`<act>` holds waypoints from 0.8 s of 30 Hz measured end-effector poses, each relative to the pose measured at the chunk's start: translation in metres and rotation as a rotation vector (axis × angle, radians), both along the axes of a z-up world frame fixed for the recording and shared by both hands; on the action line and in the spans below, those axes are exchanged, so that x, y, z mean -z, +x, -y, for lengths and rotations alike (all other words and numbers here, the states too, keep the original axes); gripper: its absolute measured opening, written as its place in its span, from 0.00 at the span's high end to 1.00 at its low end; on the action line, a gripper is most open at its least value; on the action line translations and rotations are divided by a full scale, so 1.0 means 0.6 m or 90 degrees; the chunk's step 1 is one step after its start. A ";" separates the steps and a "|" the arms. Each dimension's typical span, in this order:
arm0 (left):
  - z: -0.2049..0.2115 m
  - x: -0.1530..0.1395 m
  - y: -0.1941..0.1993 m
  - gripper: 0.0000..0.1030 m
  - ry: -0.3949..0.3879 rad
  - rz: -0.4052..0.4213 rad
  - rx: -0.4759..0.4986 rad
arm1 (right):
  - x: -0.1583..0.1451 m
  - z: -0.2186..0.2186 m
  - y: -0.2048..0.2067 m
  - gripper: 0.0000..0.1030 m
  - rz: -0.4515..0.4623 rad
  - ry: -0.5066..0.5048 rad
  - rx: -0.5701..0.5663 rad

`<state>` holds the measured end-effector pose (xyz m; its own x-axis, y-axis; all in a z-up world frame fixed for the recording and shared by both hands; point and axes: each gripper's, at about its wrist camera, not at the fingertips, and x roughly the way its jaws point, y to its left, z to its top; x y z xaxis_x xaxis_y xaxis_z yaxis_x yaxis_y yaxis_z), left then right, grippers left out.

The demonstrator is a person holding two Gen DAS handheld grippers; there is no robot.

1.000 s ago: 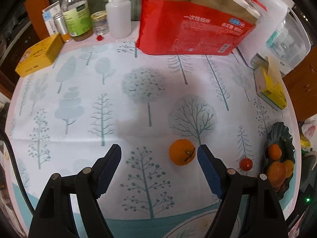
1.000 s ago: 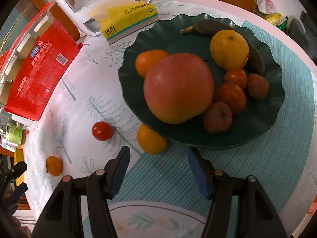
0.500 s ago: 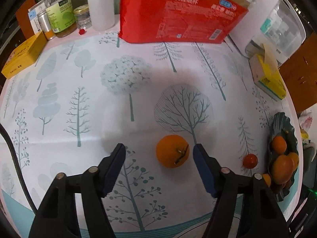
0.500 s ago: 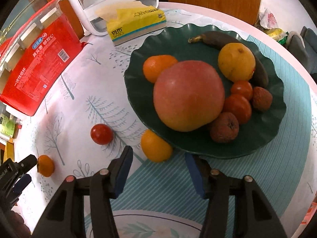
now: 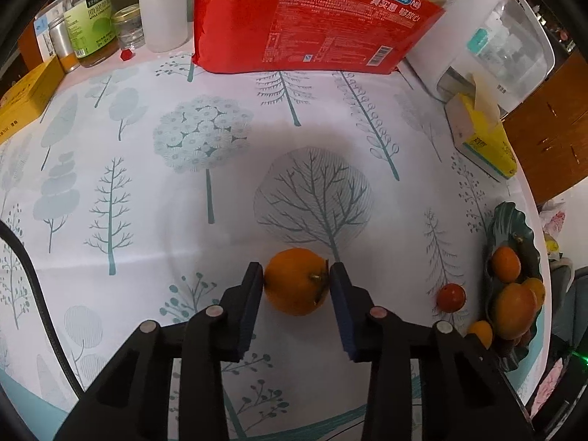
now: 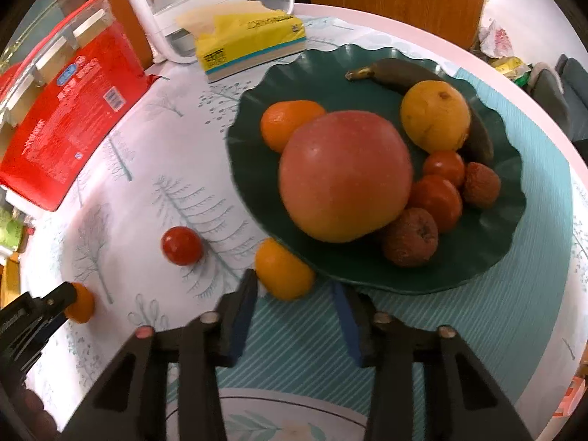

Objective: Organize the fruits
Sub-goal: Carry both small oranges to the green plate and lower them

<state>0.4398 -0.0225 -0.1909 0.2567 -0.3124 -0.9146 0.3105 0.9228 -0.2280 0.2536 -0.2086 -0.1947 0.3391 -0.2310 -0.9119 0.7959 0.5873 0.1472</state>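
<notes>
1. Black-armed, blue-padded left gripper (image 5: 296,275) closed on a round orange fruit with a dry stem (image 5: 294,283), one pad pressed to each side; jaws just drawn in to a narrow span.
2. Round orange fruit resting on the white tree-print tablecloth (image 5: 147,147); stem turned sideways toward the right-hand pad; no clear long axis.
3. Matching right gripper (image 6: 294,286) with jaws narrow, also just drawn in; small yellow-orange citrus (image 6: 283,270) at its tips, on the tablecloth. Left pad against the citrus, right pad seemingly a sliver off; firm grip or not, impossible to tell through the blur.
4. Small yellow-orange citrus slightly oval, long axis slanting from upper left to lower right in the right wrist view, tucked against the near rim of the dark green scalloped plate (image 6: 316,73).
5. Just left of it, a red cherry tomato (image 6: 182,245), loose on the cloth.
6. On the plate, a large red-yellow apple (image 6: 343,176) among smaller fruit; behind, a darkened banana (image 6: 397,75) lying along the far rim, stem end pointing left.
7. Farthest back, a yellow tissue pack (image 6: 253,36) and a red pack of paper cups (image 5: 312,18).
</notes>
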 end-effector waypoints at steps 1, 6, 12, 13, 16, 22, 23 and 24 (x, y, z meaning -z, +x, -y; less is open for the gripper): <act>0.000 0.000 0.001 0.65 -0.001 0.001 0.000 | 0.000 -0.002 0.002 0.71 0.002 0.004 -0.010; -0.006 0.001 0.003 0.67 -0.013 -0.001 -0.002 | -0.001 -0.006 0.005 0.71 0.008 0.020 -0.030; -0.009 -0.005 -0.010 0.68 -0.005 0.003 0.004 | -0.006 -0.007 -0.001 0.71 0.022 0.043 -0.047; -0.009 -0.008 -0.014 0.68 -0.006 0.004 0.004 | -0.008 -0.008 -0.004 0.71 0.026 0.049 -0.051; -0.015 -0.021 -0.031 0.68 -0.001 0.007 0.003 | -0.017 -0.012 -0.012 0.71 0.039 0.057 -0.060; -0.032 -0.059 -0.085 0.68 -0.004 0.029 0.002 | -0.039 -0.017 -0.031 0.71 0.074 0.065 -0.079; -0.032 -0.064 -0.092 0.68 -0.004 0.033 0.001 | -0.043 -0.017 -0.037 0.71 0.081 0.069 -0.084; -0.033 -0.069 -0.101 0.68 -0.004 0.036 0.000 | -0.045 -0.017 -0.041 0.71 0.087 0.074 -0.087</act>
<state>0.3794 -0.0026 -0.1496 0.3081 -0.3180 -0.8966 0.3227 0.9215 -0.2159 0.2291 -0.1986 -0.1676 0.4825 -0.0709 -0.8730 0.6783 0.6609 0.3212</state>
